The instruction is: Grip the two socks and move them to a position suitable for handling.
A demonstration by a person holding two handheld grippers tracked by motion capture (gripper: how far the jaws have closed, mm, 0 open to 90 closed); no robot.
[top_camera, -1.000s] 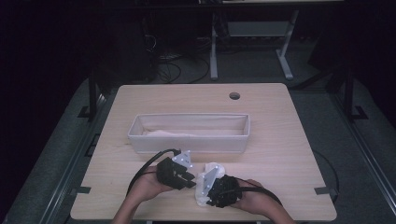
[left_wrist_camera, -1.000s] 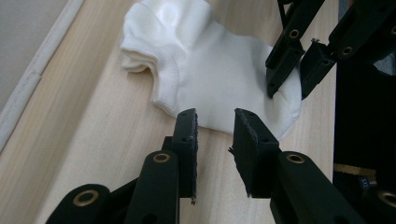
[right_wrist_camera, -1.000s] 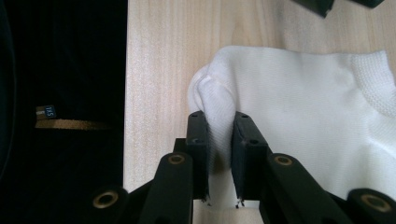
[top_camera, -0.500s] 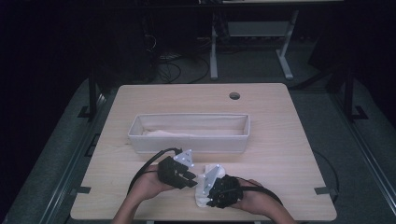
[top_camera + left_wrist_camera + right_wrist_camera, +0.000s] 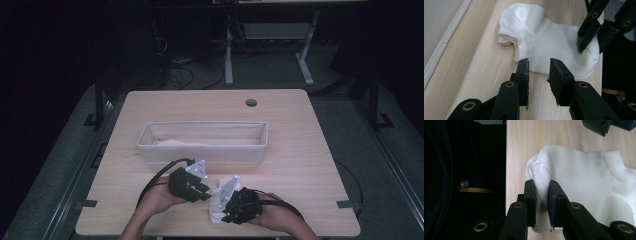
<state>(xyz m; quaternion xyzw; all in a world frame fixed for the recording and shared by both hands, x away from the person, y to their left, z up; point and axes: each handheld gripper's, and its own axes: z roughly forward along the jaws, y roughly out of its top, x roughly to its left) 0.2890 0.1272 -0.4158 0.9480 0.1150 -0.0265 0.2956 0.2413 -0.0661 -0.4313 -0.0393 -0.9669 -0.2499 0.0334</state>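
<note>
Tabletop (image 5: 310,150) carries a long white bin (image 5: 202,149) at mid-depth with pale cloth lying inside, and a white sock (image 5: 554,47) flat on the wood at the near edge, well short of that bin. I have the right hand-held gripper (image 5: 541,188) pinching a bunched fold at one end of the sock, while the left hand-held gripper (image 5: 539,67) stands spread just at the sock's near edge, pads gripping nothing. My read: one end is secured and the second grab is not yet made, so any folding or lift into the bin remains to be done.
</note>
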